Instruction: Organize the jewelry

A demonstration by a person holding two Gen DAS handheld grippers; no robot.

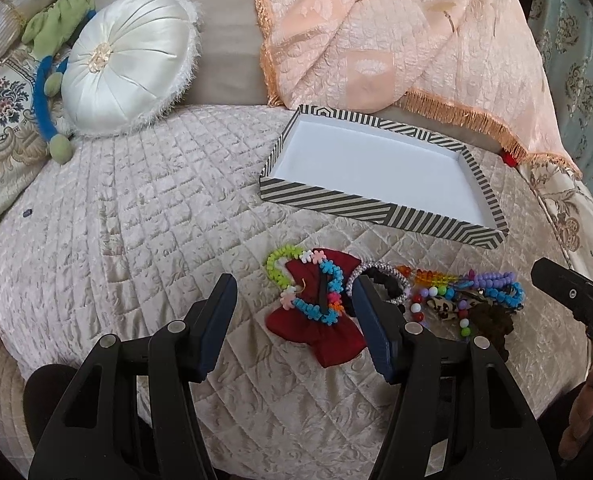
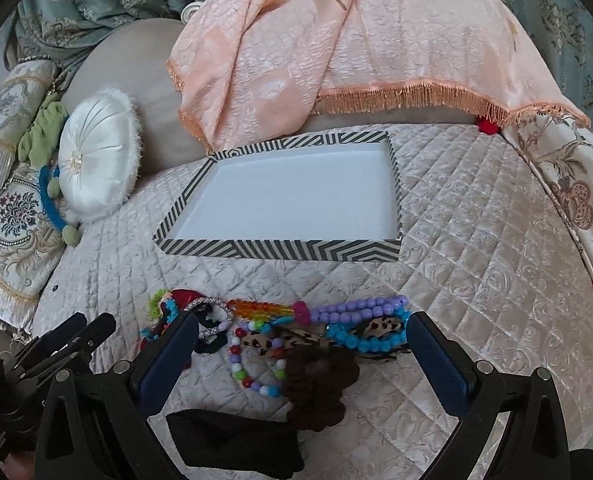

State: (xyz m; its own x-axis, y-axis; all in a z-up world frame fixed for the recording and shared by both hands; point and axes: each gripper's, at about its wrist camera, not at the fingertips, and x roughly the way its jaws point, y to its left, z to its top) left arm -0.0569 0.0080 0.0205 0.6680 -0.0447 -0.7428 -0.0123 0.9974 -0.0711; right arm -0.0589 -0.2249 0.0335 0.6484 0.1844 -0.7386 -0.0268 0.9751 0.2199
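2 grippers hang over a quilted bedspread (image 1: 136, 208), and neither has anything between its fingers: the left gripper (image 1: 292, 320) is spread wide just short of a red bow (image 1: 316, 332), and the right gripper (image 2: 302, 348) is spread wider, bracketing most of the jewelry pile. The jewelry lies in a loose row on the quilt, well apart from the striped box (image 2: 280, 249), whose white floor is bare, so nothing looks sorted yet. A blue and green bead bracelet (image 1: 328, 288) lies draped across the red bow; beside it sit a silver bangle (image 2: 212, 304), orange beads (image 2: 256, 307), a purple bead strand (image 2: 356, 307), a blue bead strand (image 2: 360, 342) and a brown scrunchie (image 2: 316, 380). A leopard-print piece (image 2: 264, 343) lies among them, perhaps a hair tie, though it is half buried. The box stands open just beyond the row, probably so each piece needs only a short carry. With strands overlapping, the first pinch should take 1 piece only.
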